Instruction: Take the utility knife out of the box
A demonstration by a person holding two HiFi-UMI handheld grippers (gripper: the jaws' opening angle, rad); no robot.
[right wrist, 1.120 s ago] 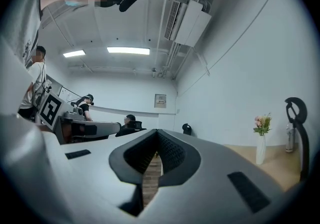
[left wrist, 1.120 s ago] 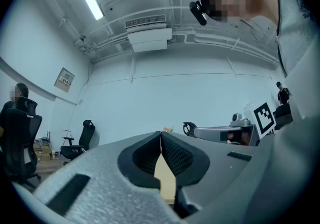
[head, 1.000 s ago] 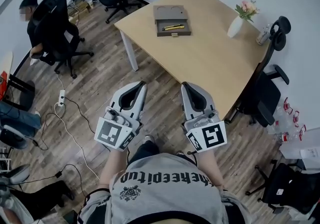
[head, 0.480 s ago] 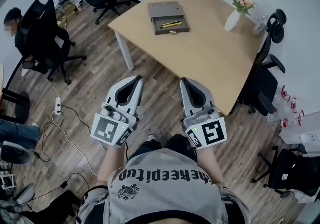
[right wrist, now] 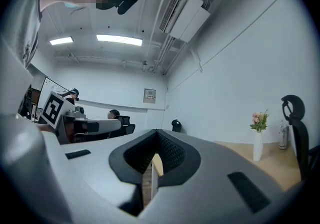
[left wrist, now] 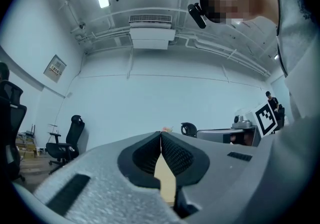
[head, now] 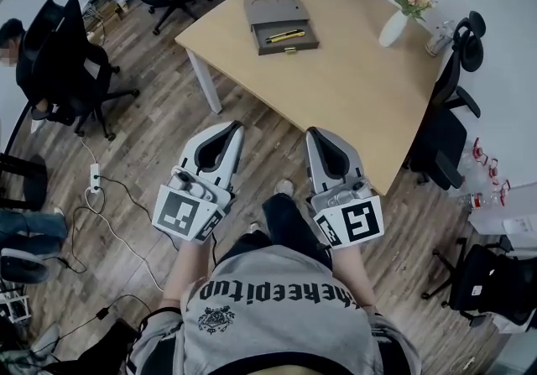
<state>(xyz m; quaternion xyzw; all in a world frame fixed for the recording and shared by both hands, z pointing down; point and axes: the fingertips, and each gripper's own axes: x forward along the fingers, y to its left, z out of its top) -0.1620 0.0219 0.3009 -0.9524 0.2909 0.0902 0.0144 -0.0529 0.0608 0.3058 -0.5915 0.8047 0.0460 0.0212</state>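
As left claw (head: pixel 232 127) and right claw (head: pixel 315 132) sit closed, the utility knife (head: pixel 286 35) lies left-to-right.

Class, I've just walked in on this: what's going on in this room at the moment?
A person stands short of a table, with a claw in each hand held out toward it. The left claw and the right claw are both shut and hold nothing. On the far side of the table a box lies open with a yellow knife inside, untouched. A vase of flowers stands nearby.
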